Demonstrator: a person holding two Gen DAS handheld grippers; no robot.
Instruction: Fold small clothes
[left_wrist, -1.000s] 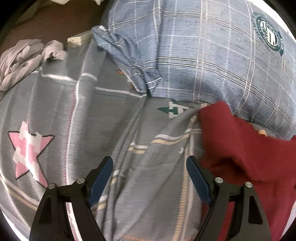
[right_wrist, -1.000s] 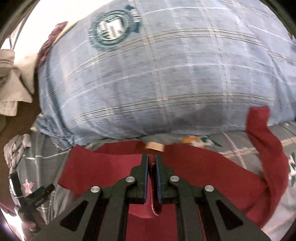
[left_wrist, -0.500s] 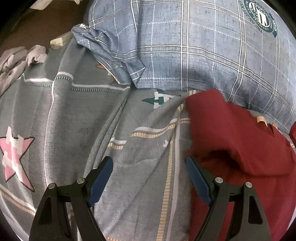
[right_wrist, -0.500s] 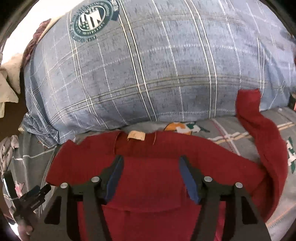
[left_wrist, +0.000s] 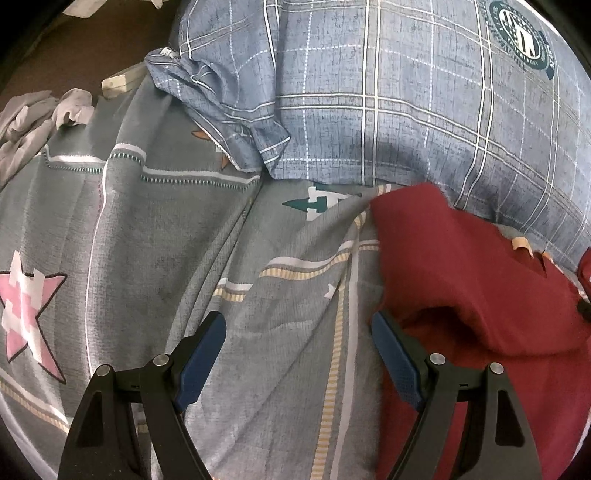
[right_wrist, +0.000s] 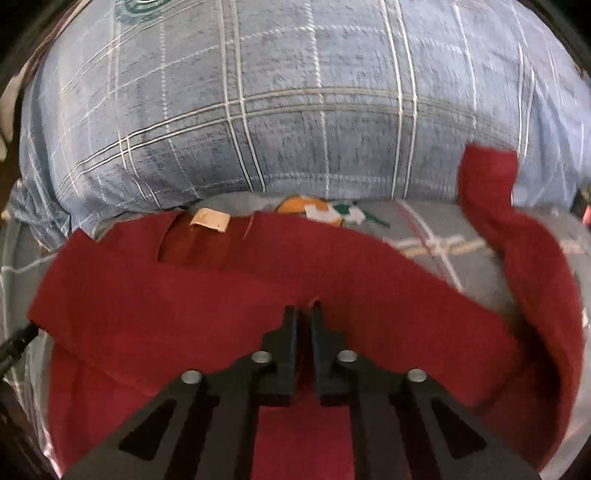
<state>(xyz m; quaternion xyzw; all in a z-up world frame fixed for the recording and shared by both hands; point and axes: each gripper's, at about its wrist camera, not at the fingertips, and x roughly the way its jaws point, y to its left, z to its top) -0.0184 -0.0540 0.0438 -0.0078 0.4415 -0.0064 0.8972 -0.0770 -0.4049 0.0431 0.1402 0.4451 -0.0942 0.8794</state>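
A dark red shirt (right_wrist: 229, 291) lies on the grey patterned bedsheet (left_wrist: 177, 236), its tan neck label (right_wrist: 209, 220) toward the pillow. One sleeve (right_wrist: 517, 240) trails up at the right against the pillow. My right gripper (right_wrist: 303, 314) is shut on a fold of the red shirt near its middle. In the left wrist view the red shirt (left_wrist: 461, 266) fills the lower right. My left gripper (left_wrist: 298, 341) is open and empty over the sheet, its right finger (left_wrist: 391, 343) at the shirt's left edge.
A large blue plaid pillow (left_wrist: 388, 96) with a round green badge (left_wrist: 522, 35) lies behind the shirt; it also fills the right wrist view (right_wrist: 295, 103). Crumpled pale cloth (left_wrist: 33, 118) sits at the far left by the bed's edge. A pink star (left_wrist: 26, 314) marks the sheet.
My right gripper was shut a second ago, opened over the shirt, and has now shut on a fold of it. My left gripper stayed open and shifted slightly right toward the shirt.
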